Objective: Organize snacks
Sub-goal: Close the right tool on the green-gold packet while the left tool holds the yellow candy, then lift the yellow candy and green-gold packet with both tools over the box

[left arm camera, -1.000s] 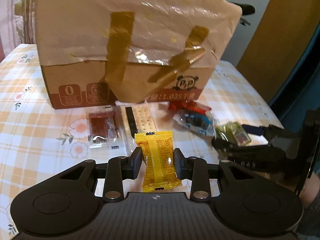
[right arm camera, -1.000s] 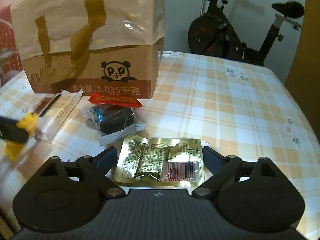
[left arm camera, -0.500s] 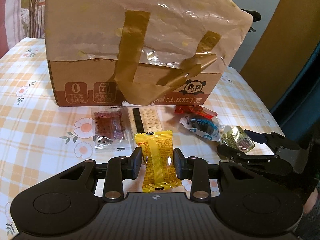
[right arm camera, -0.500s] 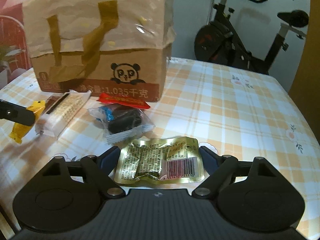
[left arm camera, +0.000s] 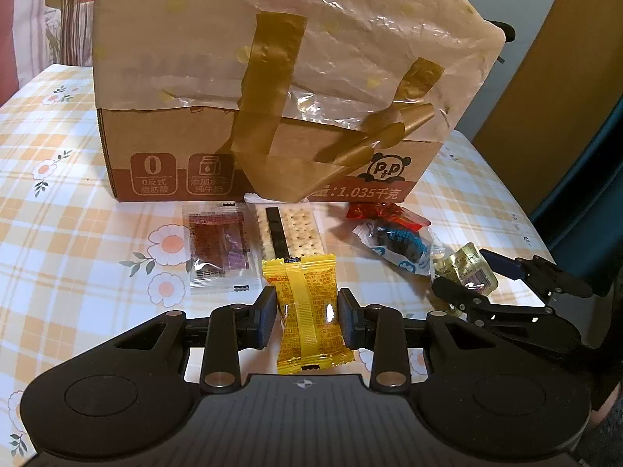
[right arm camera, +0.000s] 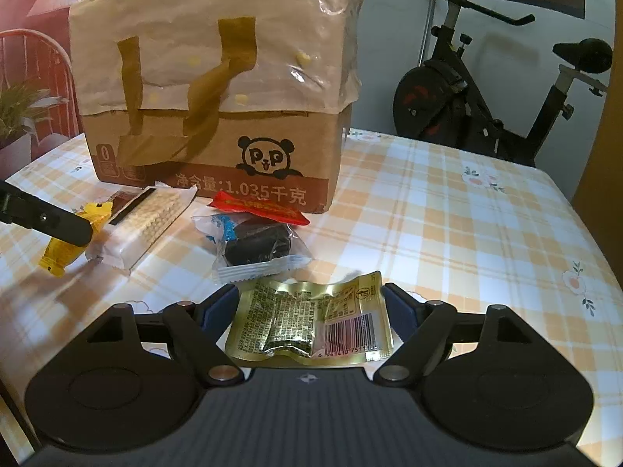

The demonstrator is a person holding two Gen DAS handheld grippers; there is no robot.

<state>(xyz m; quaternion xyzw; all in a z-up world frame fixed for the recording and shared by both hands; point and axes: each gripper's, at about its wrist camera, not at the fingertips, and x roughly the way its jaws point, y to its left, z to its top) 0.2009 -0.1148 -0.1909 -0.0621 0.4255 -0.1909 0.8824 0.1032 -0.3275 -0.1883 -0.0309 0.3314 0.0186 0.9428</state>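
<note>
While your left gripper (left arm camera: 307, 318) clamps the yellow snack packet (left arm camera: 307, 311) between its 2 pads, the packet stands upright in that grip, lifted off the checked tablecloth (left arm camera: 78, 233); in the right wrist view its lower end hangs clear of the cloth below the black finger. Just beyond it, from left to right, lie a clear sachet with a dark red filling (left arm camera: 219, 247), a cracker pack (left arm camera: 290, 231) with a black stripe, a red wrapper (left arm camera: 383, 212) and a clear packet with a dark cake and blue print (left arm camera: 401, 243), all flat on the cloth in front of the cardboard box (left arm camera: 187, 155). That box carries a panda logo and is draped with a pale plastic bag (left arm camera: 350, 46) whose brown handles hang down its front. Further right, your right gripper (right arm camera: 311, 305) has its jaws closing around the gold foil packet (right arm camera: 311, 321), which sits between the 2 blue pads with its barcode facing up; the pads stand at its edges, and you can see a narrow gap on the left side, so it is not yet pinched. Behind the table's far right corner stands an exercise bike (right arm camera: 486, 89).
</note>
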